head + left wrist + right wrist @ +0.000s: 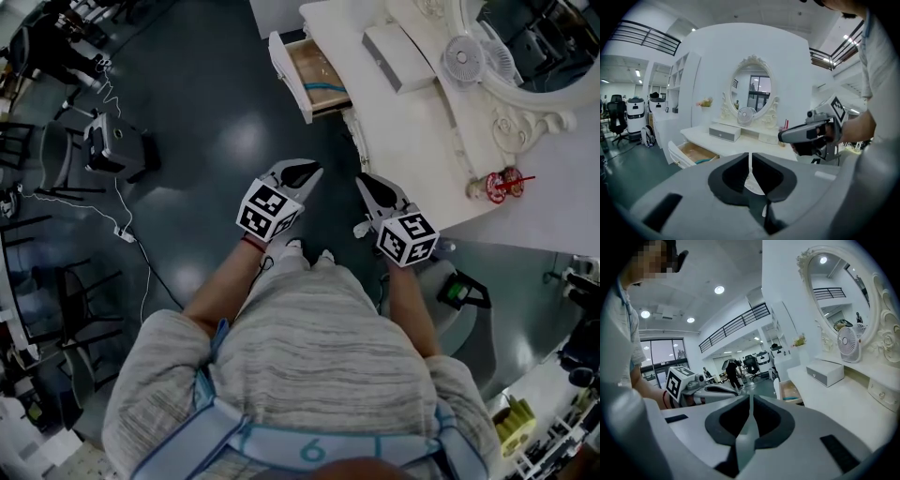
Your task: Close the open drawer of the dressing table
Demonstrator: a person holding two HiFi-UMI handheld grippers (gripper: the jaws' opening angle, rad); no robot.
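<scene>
Far left in my head view, at 9 o'clock from the grippers, a grey unit (pixel 117 142) sits on the dark floor (pixel 216 122), with a white cable (pixel 131 234) trailing from beside it toward 6 o'clock. Next comes my left gripper (pixel 309 171), held over the floor and pointing to 12 o'clock. In the left gripper view its fingers (pixel 736 173) stand drawn together with only a thin slit between the tips, and they hold nothing.

The drawer (pixel 283 73) stands open at 12 o'clock from that gripper, well apart from it. It is pulled out of the table's left end toward 9 o'clock, with its wooden inside showing and a teal strip (pixel 323 89) lying in it.

My right gripper (pixel 362 178) hovers just beside the table (pixel 398 127) edge, with the drawer at its 11 o'clock, well apart. In the right gripper view its fingers are closed up against each other on nothing.

On the table top a white box (pixel 398 56) lies at 1 o'clock from the right gripper. A small fan (pixel 464 52) stands further right at the foot of the mirror (pixel 530 42). A red-and-white item (pixel 499 186) stands at 3 o'clock on the table's near edge.
</scene>
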